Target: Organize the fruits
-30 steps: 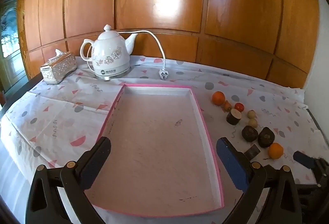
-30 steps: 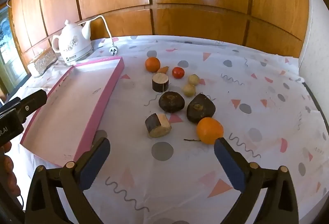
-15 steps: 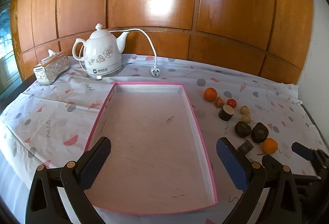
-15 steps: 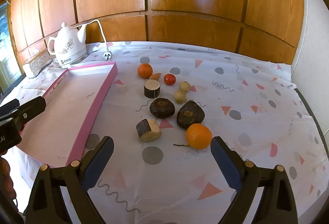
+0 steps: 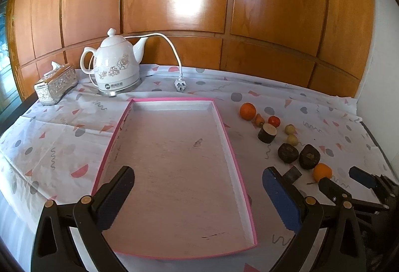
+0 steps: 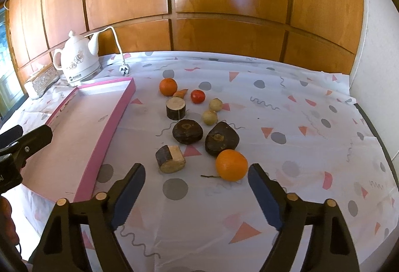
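Note:
An empty pink-rimmed tray [image 5: 225,130] [image 6: 119,110] lies on the patterned cloth. To its right lie loose fruits: a near orange [image 6: 231,164] [image 5: 322,171], a far orange [image 6: 168,86] [image 5: 248,111], a red tomato [image 6: 198,96], two pale round fruits [image 6: 209,117], two dark fruits [image 6: 187,131] [image 6: 221,138], and two cut log-like pieces [image 6: 170,159] [image 6: 175,108]. My left gripper [image 5: 197,187] is open and empty above the tray's near end. My right gripper [image 6: 195,183] is open and empty, just short of the near orange and the cut piece.
A white electric kettle [image 5: 116,67] with its cord and plug [image 5: 180,85] stands behind the tray. A silver tissue box [image 5: 56,85] sits at the far left. Wooden wall panels close the back, a white wall [image 6: 374,60] the right.
Both grippers have drawn back and risen a little, so the tray and the fruits look smaller and farther. Both stay open. Nothing on the table has moved.

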The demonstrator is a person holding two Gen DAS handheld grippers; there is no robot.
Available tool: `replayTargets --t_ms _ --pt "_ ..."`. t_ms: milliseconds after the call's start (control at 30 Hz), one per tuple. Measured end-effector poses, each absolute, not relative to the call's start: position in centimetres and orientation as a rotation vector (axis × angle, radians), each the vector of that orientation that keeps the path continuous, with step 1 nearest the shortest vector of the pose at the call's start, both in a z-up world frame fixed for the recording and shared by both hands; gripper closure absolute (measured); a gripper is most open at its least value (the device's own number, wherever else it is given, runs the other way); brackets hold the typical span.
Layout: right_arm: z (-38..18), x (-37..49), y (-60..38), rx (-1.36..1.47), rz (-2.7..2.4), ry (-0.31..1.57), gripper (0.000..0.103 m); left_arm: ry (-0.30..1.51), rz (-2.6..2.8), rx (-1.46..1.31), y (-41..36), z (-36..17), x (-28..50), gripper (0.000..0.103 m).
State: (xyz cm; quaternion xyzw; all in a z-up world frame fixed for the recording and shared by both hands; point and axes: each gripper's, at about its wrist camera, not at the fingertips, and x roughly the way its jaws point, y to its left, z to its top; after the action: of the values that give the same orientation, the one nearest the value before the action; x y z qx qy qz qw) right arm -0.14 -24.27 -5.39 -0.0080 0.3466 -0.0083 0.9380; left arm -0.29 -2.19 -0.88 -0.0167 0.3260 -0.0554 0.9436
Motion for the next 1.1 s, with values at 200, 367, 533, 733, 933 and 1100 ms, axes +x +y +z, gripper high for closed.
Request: replayTargets --t_ms 200,367,533,733,933,1100 --pt "-5.4 -0.1 -25.2 -0.012 -0.027 0.711 0.025 0.671 -0.126 -0.015 -2.8 -0.9 -0.2 0.000" --pt "-5.9 0.2 -27.0 0.019 -0.040 0.743 0.044 0.675 -0.155 0.004 -3.5 -1.0 -0.2 0.000" --pt "-6.7 0.5 -29.4 0.046 -0.051 0.782 0.059 0.705 -0.230 0.015 -4.6 -1.4 0.3 0.000" --pt "-7.8 0.9 -32.0 0.087 -0.055 0.820 0.059 0.759 -0.366 0.064 -6.8 -1.9 1.2 0.009" --pt "-8.4 2.2 -31.8 0.096 0.017 0.835 0.059 0.820 -0.489 0.077 -9.6 -2.2 2.2 0.022" --pt "-8.8 3.8 -30.8 0.094 0.077 0.829 0.059 0.852 -0.540 0.098 -12.3 -2.7 3.5 0.030"
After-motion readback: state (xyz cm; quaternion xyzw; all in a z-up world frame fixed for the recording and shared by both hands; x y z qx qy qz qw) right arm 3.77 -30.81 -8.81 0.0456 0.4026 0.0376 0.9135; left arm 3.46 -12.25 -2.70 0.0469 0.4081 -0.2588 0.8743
